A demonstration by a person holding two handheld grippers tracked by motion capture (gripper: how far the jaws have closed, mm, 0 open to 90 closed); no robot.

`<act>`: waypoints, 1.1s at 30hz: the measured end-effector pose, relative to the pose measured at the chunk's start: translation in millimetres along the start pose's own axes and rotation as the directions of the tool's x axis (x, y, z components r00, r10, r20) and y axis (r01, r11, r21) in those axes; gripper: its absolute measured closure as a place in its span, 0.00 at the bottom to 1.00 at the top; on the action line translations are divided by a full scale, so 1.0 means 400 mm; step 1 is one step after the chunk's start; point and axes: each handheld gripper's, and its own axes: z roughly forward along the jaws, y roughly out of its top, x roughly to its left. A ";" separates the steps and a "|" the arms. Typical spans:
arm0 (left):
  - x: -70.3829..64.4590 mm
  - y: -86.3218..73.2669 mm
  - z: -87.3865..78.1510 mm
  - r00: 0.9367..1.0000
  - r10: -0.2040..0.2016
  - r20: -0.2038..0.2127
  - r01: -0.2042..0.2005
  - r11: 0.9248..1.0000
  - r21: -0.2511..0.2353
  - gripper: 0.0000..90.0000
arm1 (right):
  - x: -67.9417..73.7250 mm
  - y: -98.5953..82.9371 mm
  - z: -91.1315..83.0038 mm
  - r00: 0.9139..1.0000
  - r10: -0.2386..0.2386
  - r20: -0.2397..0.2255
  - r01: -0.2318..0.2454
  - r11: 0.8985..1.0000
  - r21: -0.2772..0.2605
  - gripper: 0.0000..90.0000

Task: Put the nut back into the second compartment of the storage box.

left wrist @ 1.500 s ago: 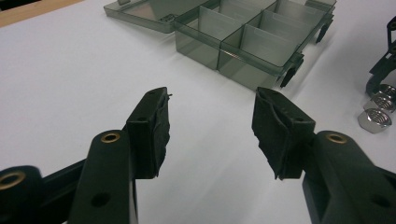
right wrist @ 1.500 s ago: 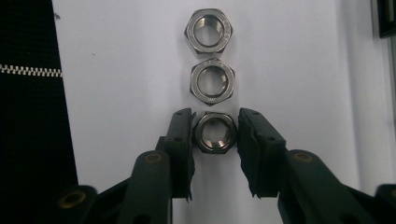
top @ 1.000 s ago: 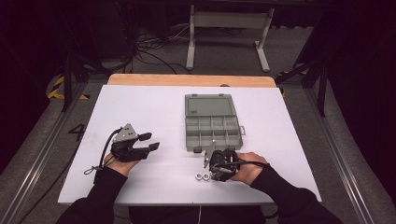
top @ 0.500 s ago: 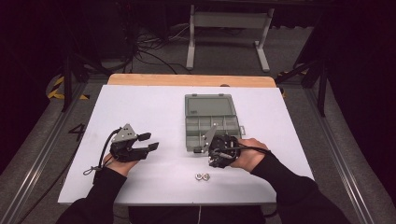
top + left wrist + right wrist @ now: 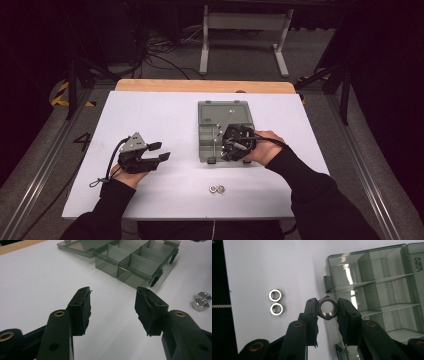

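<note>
Fingers (image 5: 312, 312) of the right gripper (image 5: 327, 308) have carried a nut (image 5: 327, 307) over the box (image 5: 387, 290).

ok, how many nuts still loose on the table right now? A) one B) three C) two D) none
C: two loose nuts lie side by side on the white table near its front edge, while the right tool grips a third nut at the organizer box.

Right gripper (image 5: 223, 148) over compartment box (image 5: 223, 112) — two nuts (image 5: 216, 188) near.
</note>
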 end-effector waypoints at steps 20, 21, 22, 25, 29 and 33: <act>-0.001 -0.002 0.003 1.000 0.003 -0.023 -0.004 1.000 -0.030 0.25 | -0.165 0.047 0.007 0.994 0.103 0.042 -0.102 0.995 -0.024 0.78; 0.001 -0.002 0.004 1.000 0.003 -0.023 -0.004 0.999 -0.035 0.25 | -0.165 0.047 0.007 0.994 0.103 0.042 -0.102 0.995 -0.024 0.78; 0.002 -0.002 0.004 1.000 0.001 -0.020 -0.002 0.999 -0.039 0.23 | -0.174 0.048 0.013 0.993 0.106 0.042 -0.105 0.994 -0.021 0.78; 0.003 -0.001 0.004 1.000 0.001 -0.020 -0.002 0.999 -0.043 0.18 | -0.191 0.048 0.033 0.992 0.120 0.043 -0.119 0.993 -0.007 0.78; 0.004 -0.001 0.006 1.000 -0.011 -0.006 0.011 0.999 -0.045 0.13 | -0.214 0.044 0.058 0.990 0.128 0.053 -0.129 0.992 0.011 0.78; 0.006 0.000 0.005 1.000 -0.022 -0.016 0.021 0.998 -0.057 0.07 | -0.231 0.042 0.076 0.987 0.151 0.061 -0.152 0.988 0.016 0.78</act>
